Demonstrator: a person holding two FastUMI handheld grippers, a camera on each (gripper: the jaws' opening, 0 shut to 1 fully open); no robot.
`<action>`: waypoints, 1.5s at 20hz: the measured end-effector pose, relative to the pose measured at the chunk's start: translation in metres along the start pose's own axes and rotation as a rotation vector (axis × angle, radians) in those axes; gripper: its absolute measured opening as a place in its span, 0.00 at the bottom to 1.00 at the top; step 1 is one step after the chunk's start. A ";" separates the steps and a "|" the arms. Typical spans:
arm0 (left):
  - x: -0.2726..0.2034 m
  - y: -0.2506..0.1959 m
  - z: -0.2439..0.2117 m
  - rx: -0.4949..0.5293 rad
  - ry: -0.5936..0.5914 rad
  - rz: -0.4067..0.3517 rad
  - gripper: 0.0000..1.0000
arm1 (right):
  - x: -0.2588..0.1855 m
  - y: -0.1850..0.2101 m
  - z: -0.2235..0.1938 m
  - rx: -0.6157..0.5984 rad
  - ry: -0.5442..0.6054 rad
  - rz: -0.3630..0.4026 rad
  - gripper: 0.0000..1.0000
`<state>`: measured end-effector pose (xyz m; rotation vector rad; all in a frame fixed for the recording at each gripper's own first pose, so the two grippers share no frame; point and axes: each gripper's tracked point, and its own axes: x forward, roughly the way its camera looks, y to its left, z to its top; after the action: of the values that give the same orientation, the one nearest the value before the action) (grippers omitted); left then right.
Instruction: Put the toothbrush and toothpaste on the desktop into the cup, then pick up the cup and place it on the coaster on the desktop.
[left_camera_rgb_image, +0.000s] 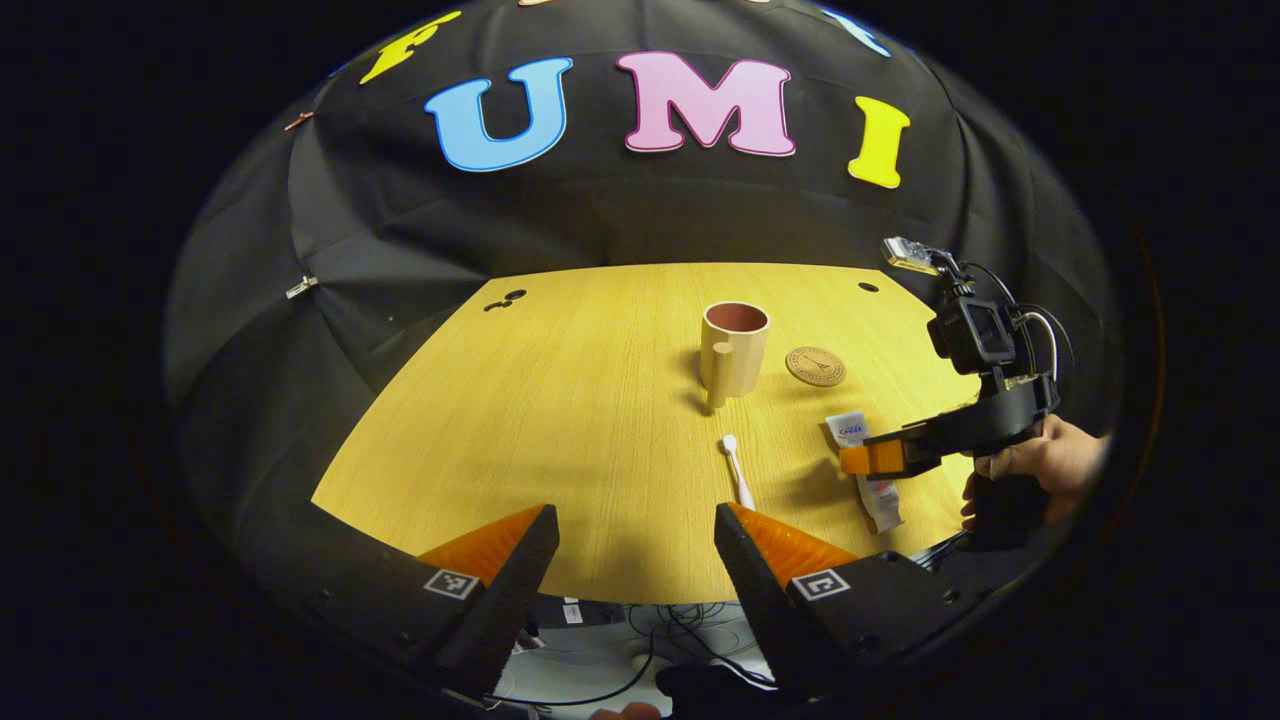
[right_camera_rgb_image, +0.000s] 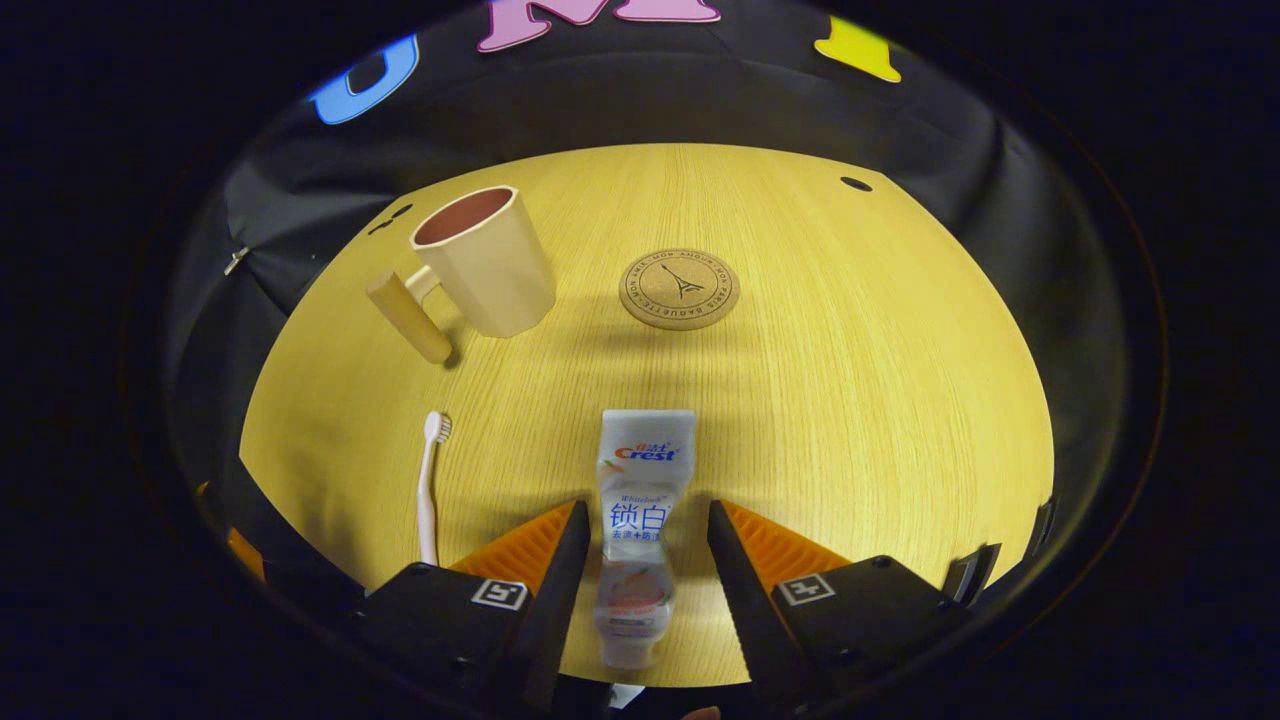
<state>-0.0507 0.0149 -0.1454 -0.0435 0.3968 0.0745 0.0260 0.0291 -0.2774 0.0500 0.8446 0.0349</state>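
Here, right gripper spread narrowly astride the toothpaste, tube flat on the desktop, fingers flanking but not yet pressing. Left gripper wide apart, holding nothing, hovering at the near table edge. Toothbrush lying just left of the tube; cup upright farther back, empty as far as can be seen, with the coaster beside it. Likely risks: soft tube buckling or slipping if pinched mid-body; fingertips scraping wood if too low; cup tipping when the tube drops in off-centre.
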 end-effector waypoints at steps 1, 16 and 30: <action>0.001 0.001 -0.001 -0.004 0.002 0.003 0.97 | 0.002 0.000 -0.002 -0.006 0.017 -0.005 0.72; 0.032 -0.040 0.000 -0.001 0.049 -0.066 0.98 | -0.013 -0.006 0.014 -0.039 -0.058 0.147 0.30; 0.106 -0.084 -0.020 0.032 0.185 -0.111 0.94 | -0.135 -0.045 0.072 0.028 -0.326 0.281 0.30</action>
<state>0.0456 -0.0636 -0.2027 -0.0414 0.5795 -0.0463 -0.0087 -0.0247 -0.1315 0.1955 0.5070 0.2723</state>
